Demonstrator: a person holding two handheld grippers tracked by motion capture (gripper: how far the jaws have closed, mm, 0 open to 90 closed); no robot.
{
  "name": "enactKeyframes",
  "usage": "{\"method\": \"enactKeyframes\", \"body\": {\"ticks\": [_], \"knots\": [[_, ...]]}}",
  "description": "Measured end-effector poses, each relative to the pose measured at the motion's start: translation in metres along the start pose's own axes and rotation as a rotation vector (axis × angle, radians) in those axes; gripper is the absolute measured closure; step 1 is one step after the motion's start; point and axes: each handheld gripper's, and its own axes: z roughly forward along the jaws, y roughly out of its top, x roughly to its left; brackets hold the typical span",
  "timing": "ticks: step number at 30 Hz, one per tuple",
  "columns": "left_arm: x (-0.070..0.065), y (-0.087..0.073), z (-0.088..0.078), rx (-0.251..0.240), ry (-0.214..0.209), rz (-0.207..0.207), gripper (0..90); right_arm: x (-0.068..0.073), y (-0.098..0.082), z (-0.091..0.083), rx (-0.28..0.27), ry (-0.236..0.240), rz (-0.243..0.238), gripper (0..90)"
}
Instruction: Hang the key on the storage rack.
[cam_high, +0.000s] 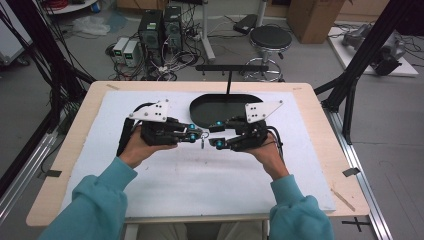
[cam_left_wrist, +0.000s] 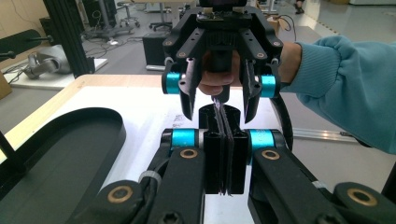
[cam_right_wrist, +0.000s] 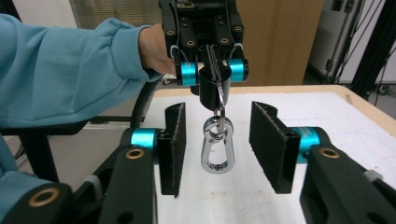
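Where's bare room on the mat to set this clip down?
The white mat is bare between the forearms and toward both side edges. The black tray lies bare too. It is crowded at centre, where the left gripper holds the carabiner beside the right gripper.

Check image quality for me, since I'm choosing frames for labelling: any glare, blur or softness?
Right gripper view: the carabiner is sharp, with bright glints on its chrome. Left gripper view: the near jaws are soft, the background is slightly hazy. High view: even lighting, low detail, so the carabiner is barely resolved.
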Motion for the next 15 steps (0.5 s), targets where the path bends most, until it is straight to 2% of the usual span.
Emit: {"method": "enactKeyframes", "body": {"ticks": [8, 12, 15], "knots": [[-0.0027, 0.0001, 0.0030, 0.019, -0.010, 0.012, 88.3, 0.0020, 0.0011, 0.0034, 0.012, 0.003, -0.020, 68.8], [-0.0029, 0.0002, 0.0033, 0.016, -0.012, 0.013, 88.3, 0.0040, 0.0020, 0.0036, 0.016, -0.001, -0.007, 76.0], [-0.0030, 0.0004, 0.0035, 0.021, -0.011, 0.017, 88.3, 0.0050, 0.0026, 0.0032, 0.019, -0.003, -0.005, 78.0]]}}
